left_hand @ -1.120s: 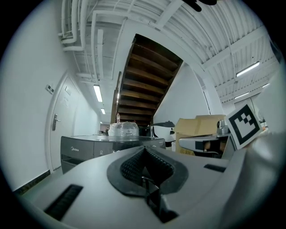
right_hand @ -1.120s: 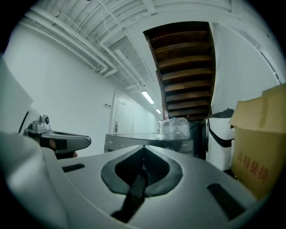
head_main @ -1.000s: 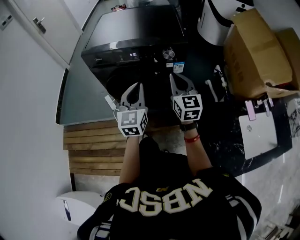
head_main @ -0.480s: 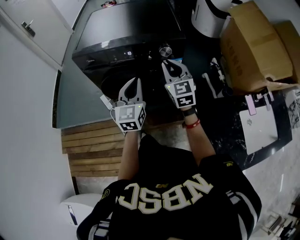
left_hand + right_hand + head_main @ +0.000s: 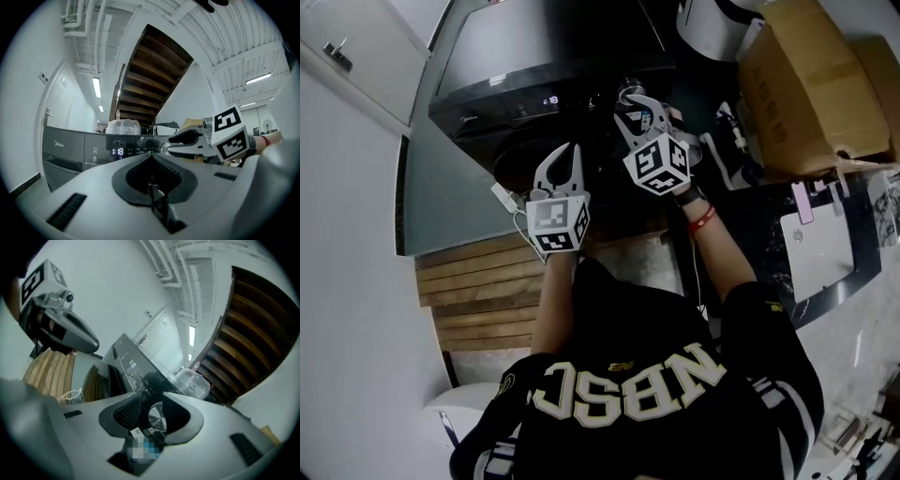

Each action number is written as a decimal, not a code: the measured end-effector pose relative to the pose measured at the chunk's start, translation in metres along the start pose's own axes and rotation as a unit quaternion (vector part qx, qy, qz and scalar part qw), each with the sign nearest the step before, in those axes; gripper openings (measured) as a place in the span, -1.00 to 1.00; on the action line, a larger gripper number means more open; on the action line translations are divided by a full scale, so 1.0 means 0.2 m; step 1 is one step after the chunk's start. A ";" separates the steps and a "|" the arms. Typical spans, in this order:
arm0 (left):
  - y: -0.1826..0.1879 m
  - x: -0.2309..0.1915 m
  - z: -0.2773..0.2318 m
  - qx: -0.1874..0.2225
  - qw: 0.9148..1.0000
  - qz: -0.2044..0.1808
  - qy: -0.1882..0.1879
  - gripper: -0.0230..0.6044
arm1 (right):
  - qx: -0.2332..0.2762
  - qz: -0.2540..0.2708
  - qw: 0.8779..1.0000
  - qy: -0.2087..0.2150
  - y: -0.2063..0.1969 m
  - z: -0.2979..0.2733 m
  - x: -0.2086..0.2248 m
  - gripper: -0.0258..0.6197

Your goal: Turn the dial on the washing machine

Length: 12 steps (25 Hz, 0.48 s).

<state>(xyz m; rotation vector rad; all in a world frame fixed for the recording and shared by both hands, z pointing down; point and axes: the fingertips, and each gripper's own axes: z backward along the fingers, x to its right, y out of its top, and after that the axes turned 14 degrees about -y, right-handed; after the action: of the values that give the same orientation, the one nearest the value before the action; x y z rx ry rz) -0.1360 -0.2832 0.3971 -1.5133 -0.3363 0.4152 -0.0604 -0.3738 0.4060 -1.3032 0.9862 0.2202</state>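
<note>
Right gripper [image 5: 153,414] is at the washing machine [image 5: 534,56] control panel. Its fingers have just been opening and are now partway apart, with the dial [image 5: 157,418] between them, not clamped. The dial sits right of the lit display [image 5: 549,99]. Left gripper [image 5: 152,157] hangs beside it, fingers closed together, empty.

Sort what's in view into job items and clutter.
Job: washing machine; dial; right hand-held gripper, jaws just opening, dial seen between them.
Lying about: cardboard box; wooden slats; plastic-wrapped bundle.
</note>
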 end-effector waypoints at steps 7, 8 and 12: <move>0.00 -0.05 -0.03 -0.002 1.000 0.002 -0.010 -0.88 | -0.021 0.190 0.982 -0.001 -0.12 -0.12 -0.06 -0.31; 0.00 -0.06 -0.04 -0.002 1.000 0.004 -0.011 -0.88 | -0.024 0.220 0.975 -0.002 -0.13 -0.13 -0.07 -0.29; 0.01 -0.07 -0.06 0.001 1.000 0.005 -0.014 -0.88 | -0.031 0.325 0.945 -0.005 -0.17 -0.20 -0.07 -0.14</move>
<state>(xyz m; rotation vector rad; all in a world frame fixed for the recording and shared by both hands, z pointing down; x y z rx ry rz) -0.1432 -0.2995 0.3952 -1.5079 -0.3508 0.4455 -0.0653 -0.4135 0.4428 -0.9910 1.3869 0.7665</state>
